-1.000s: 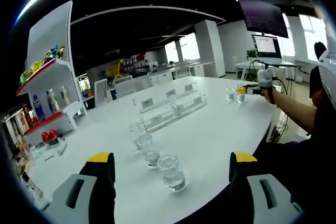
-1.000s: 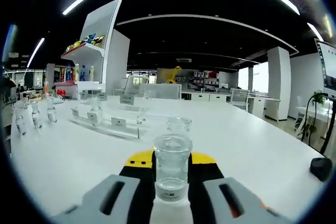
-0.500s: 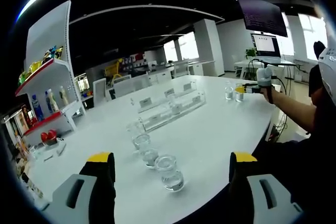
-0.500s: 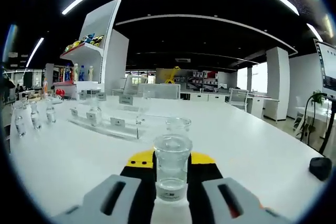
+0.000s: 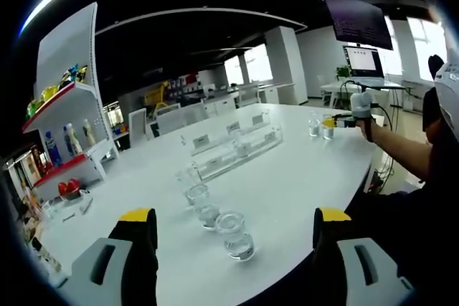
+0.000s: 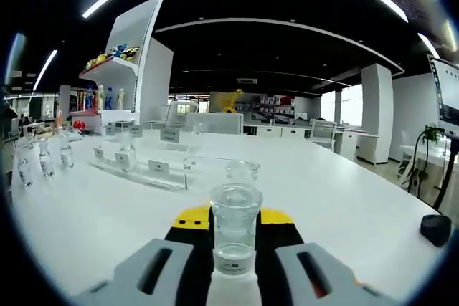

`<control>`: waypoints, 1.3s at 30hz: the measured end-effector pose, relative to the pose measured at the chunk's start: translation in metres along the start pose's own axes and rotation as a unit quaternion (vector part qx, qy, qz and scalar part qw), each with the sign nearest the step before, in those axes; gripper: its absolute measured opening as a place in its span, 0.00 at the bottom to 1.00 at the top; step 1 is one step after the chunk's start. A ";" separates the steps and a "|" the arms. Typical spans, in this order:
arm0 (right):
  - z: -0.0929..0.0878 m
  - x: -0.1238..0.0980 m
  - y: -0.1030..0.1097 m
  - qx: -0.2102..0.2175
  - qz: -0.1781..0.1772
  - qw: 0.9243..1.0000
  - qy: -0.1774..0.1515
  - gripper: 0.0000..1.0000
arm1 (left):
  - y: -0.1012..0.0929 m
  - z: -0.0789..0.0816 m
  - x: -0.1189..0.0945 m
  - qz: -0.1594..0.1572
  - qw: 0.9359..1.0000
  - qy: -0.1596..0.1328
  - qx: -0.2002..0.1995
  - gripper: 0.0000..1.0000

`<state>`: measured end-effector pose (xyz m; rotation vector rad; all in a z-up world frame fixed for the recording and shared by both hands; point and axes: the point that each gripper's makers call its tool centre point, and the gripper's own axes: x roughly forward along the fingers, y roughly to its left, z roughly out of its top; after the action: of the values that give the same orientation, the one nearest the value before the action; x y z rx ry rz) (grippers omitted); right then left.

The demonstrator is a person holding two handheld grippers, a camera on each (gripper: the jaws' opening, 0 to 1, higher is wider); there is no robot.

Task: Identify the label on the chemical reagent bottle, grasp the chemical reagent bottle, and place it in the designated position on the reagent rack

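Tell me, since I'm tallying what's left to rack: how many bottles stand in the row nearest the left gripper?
3: the nearest bottle between the open jaws, the second bottle behind it, the third bottle farthest back, toward the reagent rack. Others may sit hidden behind them.

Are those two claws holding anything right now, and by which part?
The right gripper is shut on a clear bottle, squeezing its lower body. The left gripper is open and holds nothing.
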<state>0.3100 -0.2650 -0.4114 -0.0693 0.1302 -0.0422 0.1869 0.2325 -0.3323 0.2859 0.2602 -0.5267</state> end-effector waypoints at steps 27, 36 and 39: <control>0.021 -0.022 0.006 0.008 -0.003 1.000 -0.016 0.18 | 0.000 0.001 -0.001 0.004 1.000 0.002 0.003 0.89; 0.033 -0.035 0.004 0.024 0.008 0.999 -0.021 0.18 | 0.001 -0.003 -0.001 0.005 1.000 0.004 0.000 0.89; 0.038 -0.042 0.002 0.032 0.012 0.999 -0.022 0.18 | 0.000 -0.004 -0.002 0.004 1.000 0.005 0.001 0.89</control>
<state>0.2740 -0.2582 -0.3688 -0.0049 0.0859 -0.0218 0.1850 0.2351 -0.3359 0.2909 0.2686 -0.5172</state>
